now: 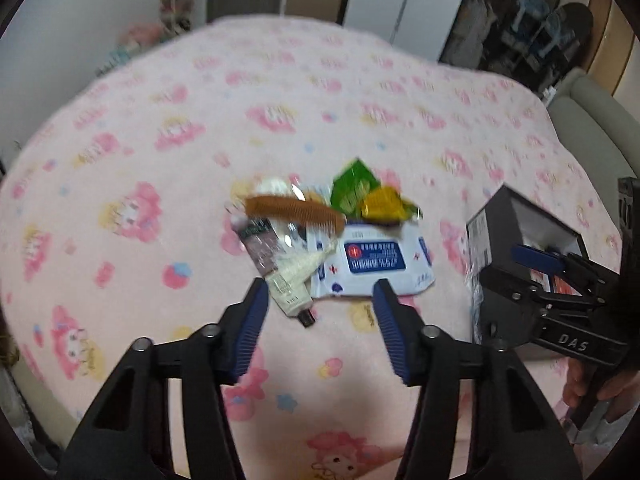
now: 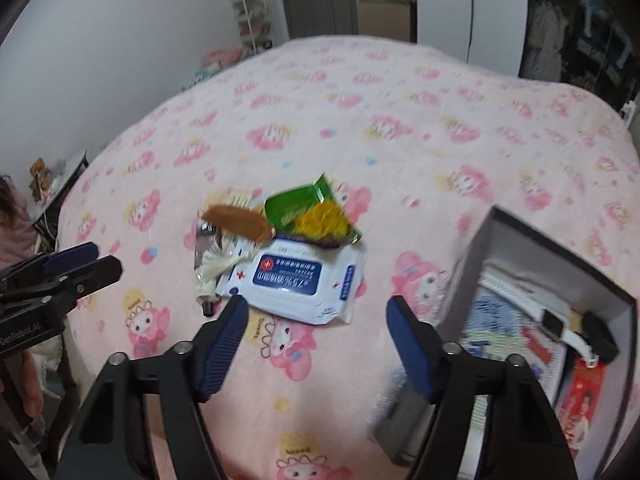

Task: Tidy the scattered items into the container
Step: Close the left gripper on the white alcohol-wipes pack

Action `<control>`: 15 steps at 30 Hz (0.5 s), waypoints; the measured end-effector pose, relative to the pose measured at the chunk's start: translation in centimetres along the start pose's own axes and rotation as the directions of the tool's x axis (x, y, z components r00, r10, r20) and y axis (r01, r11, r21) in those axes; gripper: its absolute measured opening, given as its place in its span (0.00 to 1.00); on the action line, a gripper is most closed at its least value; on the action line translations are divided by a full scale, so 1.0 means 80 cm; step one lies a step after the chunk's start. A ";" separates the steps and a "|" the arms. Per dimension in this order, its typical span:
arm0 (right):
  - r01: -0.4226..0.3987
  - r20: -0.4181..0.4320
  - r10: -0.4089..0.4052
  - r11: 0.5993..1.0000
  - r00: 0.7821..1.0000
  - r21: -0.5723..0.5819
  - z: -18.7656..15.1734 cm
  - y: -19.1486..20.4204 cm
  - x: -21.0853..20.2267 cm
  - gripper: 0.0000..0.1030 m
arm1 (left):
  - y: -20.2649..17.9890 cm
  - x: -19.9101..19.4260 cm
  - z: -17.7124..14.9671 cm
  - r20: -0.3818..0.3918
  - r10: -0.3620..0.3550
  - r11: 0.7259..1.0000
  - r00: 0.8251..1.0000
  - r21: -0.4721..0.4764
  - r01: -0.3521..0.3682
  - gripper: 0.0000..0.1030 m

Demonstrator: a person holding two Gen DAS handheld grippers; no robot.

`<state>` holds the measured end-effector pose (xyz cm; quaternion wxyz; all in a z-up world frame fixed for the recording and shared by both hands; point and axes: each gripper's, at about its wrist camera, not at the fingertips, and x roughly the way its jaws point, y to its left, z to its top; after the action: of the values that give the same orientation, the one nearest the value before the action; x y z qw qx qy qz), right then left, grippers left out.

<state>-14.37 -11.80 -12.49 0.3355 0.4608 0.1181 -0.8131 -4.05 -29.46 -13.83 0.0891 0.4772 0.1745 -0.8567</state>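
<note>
Hovering above the pink blanket (image 1: pixel 160 128), left gripper (image 1: pixel 322 294) standing parted, nothing btwn pads, pointing down at near edge of the pile. Showing alongside in right wrist view, right gripper (image 2: pixel 316 312) likewise parted and empty, aiming at the gap btwn pile and box. Lying just beyond both: white wipes pack (image 1: pixel 374 262) flat on the blanket, cream tube (image 1: pixel 290 286) overlapping its left edge w/ black cap toward the camera, brown comb (image 1: pixel 296 210) resting across the top, green packet (image 1: pixel 354 188) and yellow packet (image 1: pixel 384 202) stacked at the far side. Standing open to the right of the pile, near but apart, dark box (image 2: pixel 480 240) w/ several items already inside. Judging step in hand as approach to first pick; task early, whole pile still outside the box. Advising: taking top or loose pieces first, e.g. comb or tube, rather than wipes pack underneath; squaring pads across the narrow axis of the tube; closing only once pads are straddling it; keeping the two tools apart while crossing toward the box. Risking: soft blanket bunching up into the pads, slick foil packets sliding off.
</note>
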 end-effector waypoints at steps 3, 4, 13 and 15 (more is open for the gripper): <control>-0.007 -0.067 0.007 1.000 0.998 0.000 0.002 0.005 0.045 0.54 | 0.006 0.054 0.002 -0.106 -0.087 0.996 0.991 -0.003 0.087 0.33; -0.002 -0.084 0.002 1.000 0.996 0.003 0.003 0.005 0.059 0.54 | 0.006 0.068 0.002 -0.135 -0.112 0.994 0.984 -0.008 0.112 0.33; 0.136 -0.173 -0.118 0.986 0.978 0.097 0.010 -0.037 0.126 0.56 | 0.010 0.147 0.024 -0.197 -0.110 0.994 0.974 -0.048 0.102 0.34; 0.144 -0.193 -0.122 0.984 0.974 0.107 0.014 -0.038 0.137 0.57 | 0.011 0.158 0.031 -0.195 -0.104 0.994 0.975 -0.060 0.094 0.38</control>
<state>-20.90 -14.89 -21.29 0.2393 0.5452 0.1304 -0.7928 -12.37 -31.02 -23.54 0.0406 0.5484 0.2278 -0.8036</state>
